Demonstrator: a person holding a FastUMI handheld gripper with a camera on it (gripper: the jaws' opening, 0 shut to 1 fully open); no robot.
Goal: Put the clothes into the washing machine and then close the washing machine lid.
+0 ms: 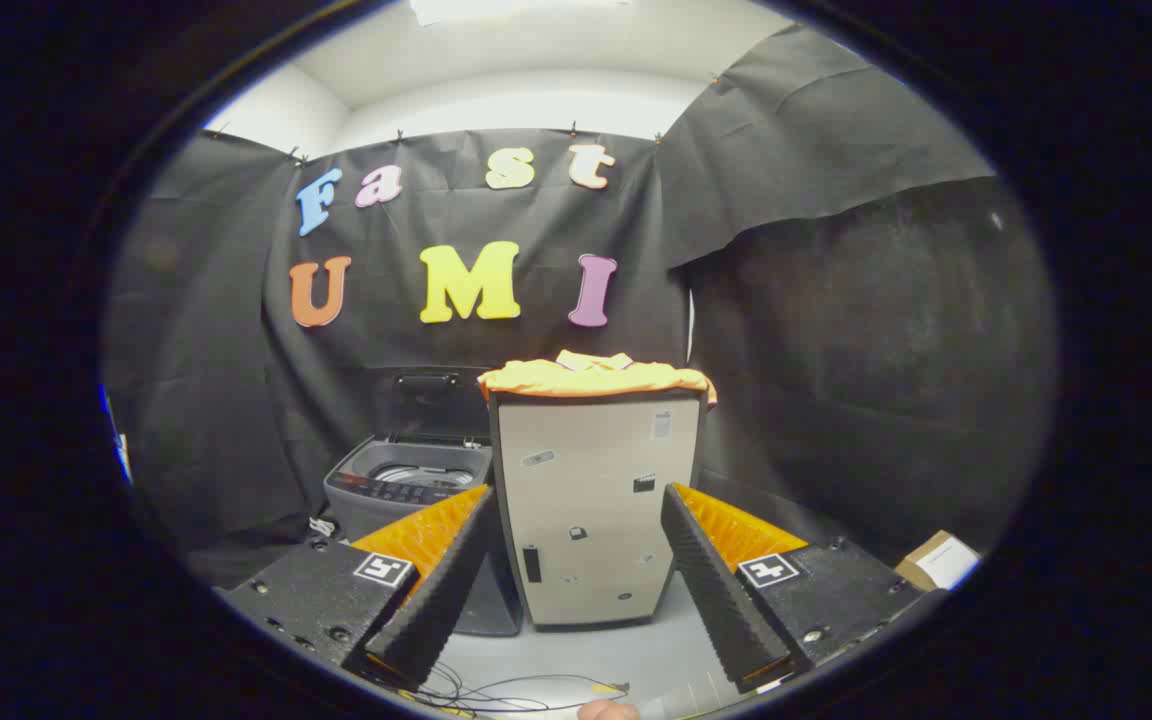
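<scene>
An orange garment lies spread over the top of a tall beige cabinet straight ahead of my fingers. To the cabinet's left stands a grey top-loading washing machine with its dark lid raised against the wall and the drum opening showing. My gripper is open, its fingers spread wide with nothing between them. It hangs well short of the cabinet and below the level of the garment.
Black cloth walls close in the booth behind and on both sides. A cardboard box sits on the floor to the right of the fingers. Loose cables run over the grey floor below the gripper.
</scene>
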